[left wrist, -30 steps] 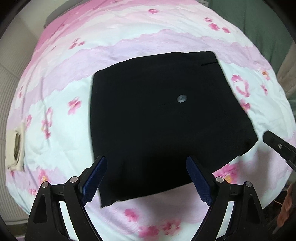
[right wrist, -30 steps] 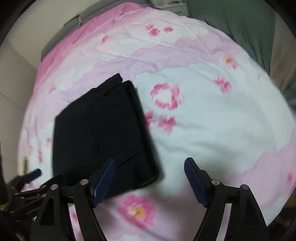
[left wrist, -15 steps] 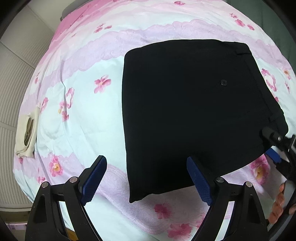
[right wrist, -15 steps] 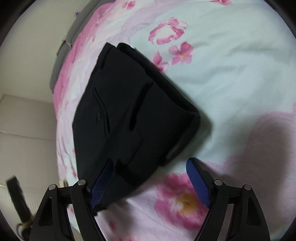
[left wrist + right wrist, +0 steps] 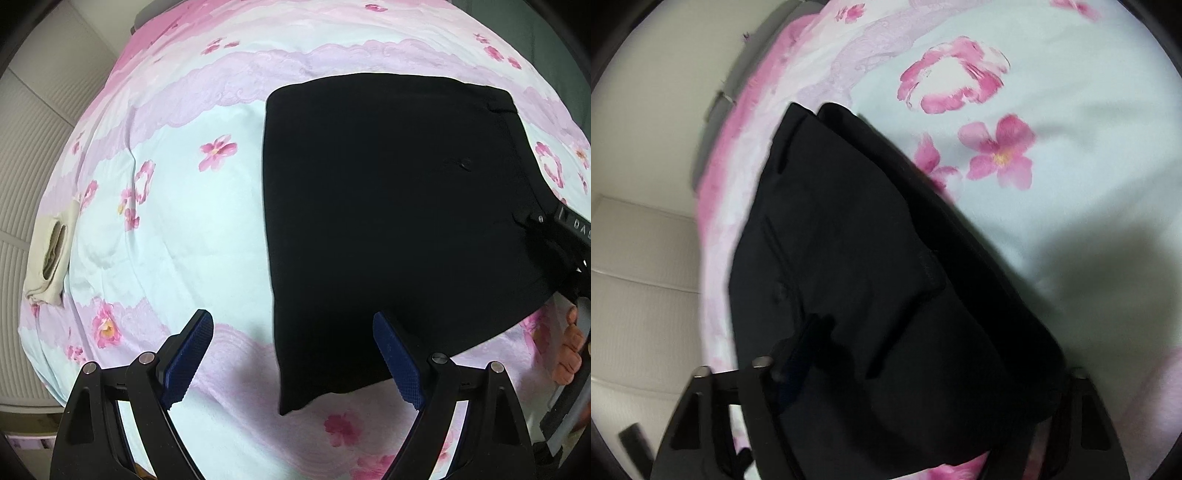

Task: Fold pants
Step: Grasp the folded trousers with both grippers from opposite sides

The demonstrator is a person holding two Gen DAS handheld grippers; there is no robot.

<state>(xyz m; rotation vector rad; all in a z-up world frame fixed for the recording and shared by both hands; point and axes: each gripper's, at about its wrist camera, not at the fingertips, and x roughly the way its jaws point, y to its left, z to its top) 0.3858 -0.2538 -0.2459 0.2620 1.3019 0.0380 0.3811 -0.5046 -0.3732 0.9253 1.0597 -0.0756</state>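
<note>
Black pants (image 5: 388, 203), folded into a squarish stack, lie flat on the floral bed sheet (image 5: 166, 229). My left gripper (image 5: 291, 332) hovers open over their near left corner, with one finger above the cloth and the other above the bare sheet. My right gripper (image 5: 554, 236) is at the stack's right edge. In the right wrist view the pants (image 5: 849, 240) bulge up between the fingers of my right gripper (image 5: 897, 332). Its jaws are closing around that thick folded edge, and cloth covers most of both pads.
A beige cloth item (image 5: 51, 254) lies at the sheet's left edge, beside a ribbed pale wall. A person's fingers (image 5: 570, 347) hold the right tool at the frame's right side. Green fabric (image 5: 535, 29) lies beyond the far right corner of the bed.
My right gripper has dropped onto the pants' right edge and narrowed around it. The left gripper has shifted left towards the near left corner, still wide.
</note>
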